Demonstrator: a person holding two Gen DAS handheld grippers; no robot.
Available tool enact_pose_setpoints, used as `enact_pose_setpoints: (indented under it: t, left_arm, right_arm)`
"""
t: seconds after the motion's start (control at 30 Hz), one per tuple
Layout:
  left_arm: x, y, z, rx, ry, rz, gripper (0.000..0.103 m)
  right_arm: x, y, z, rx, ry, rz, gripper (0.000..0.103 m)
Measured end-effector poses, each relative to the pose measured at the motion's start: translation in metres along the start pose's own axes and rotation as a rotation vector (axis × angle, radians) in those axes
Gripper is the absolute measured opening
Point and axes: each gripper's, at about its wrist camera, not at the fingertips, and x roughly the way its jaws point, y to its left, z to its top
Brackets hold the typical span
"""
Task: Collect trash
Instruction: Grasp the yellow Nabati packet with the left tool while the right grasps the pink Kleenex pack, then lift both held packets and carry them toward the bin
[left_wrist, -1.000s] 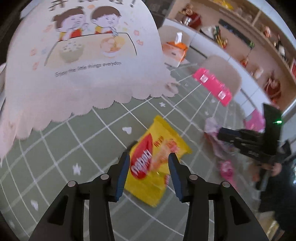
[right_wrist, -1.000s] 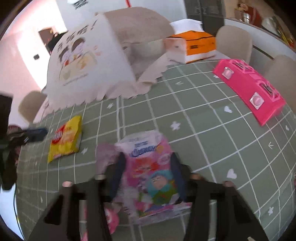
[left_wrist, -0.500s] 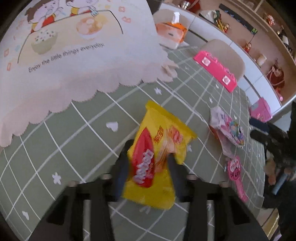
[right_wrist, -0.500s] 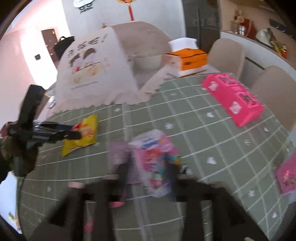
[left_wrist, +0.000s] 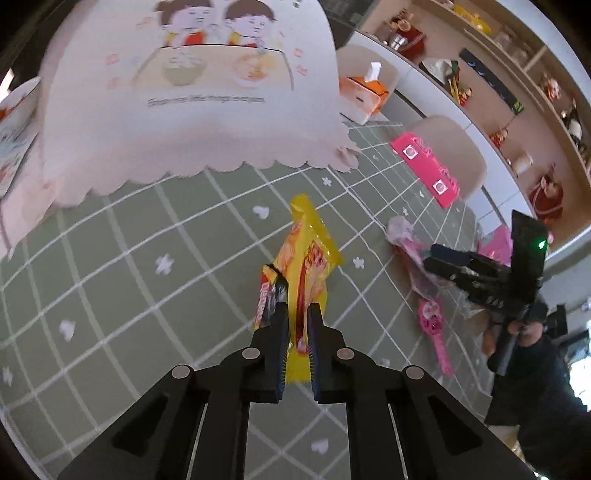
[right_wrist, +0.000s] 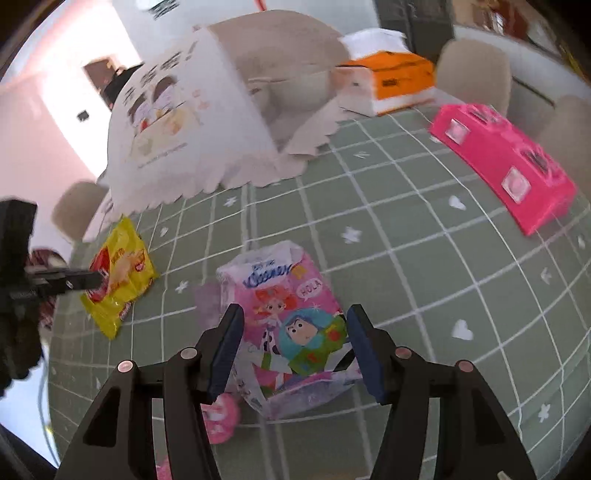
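The left gripper (left_wrist: 295, 321) is seen with its jaws closing on the yellow snack packet (left_wrist: 308, 254), which is pinched edge-on between the pads and is raised from the surface (left_wrist: 147, 295); the packet's long axis is carried straight ahead of the gripper, away from the fingers, with its far end tipped toward the white printed cover (left_wrist: 192, 110) beyond. The right gripper (right_wrist: 291, 347) is held with its jaws spread wide, nothing being pressed by either pad; the pink cartoon-printed wrapper (right_wrist: 291, 321) is lying flat on the surface directly between and just ahead of the fingers, its long axis running forward along the gripper's line, so that a straight descent and a squeeze across its width would appear to be all that is called for. A small pink piece (right_wrist: 221, 417) is seen just beside the left finger of that gripper, low and near; whether it is touched by the wrapper cannot be told. Further out, to the right and well apart, a bright pink box (right_wrist: 506, 166) is set on the surface; ahead, an orange tissue box (right_wrist: 399, 81) is placed beside the cover. No bin for the trash is shown in either view.
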Motion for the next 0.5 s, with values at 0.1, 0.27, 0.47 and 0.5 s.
enact_pose_setpoints:
  t: [0.1,0.27,0.47,0.5]
  left_arm:
    - [-0.01,0.006,-0.012,-0.021,-0.001,0.012,0.01]
    - [-0.025,0.017,-0.033,-0.042,0.004,0.01,0.01]
    - [-0.031,0.021,-0.032,-0.027,-0.016,-0.022,0.012]
    - [-0.031,0.021,-0.03,-0.023,-0.023,-0.036,0.013]
  right_arm:
    - [0.015,0.023,-0.003,-0.081,0.056,-0.027,0.055]
    - [0.023,0.04,-0.003,-0.056,0.05,-0.096,0.052]
    - [0.01,0.069,-0.023,-0.064,0.082,-0.128,0.015]
    - [0.006,0.072,-0.025,-0.066,0.081,-0.133,0.014]
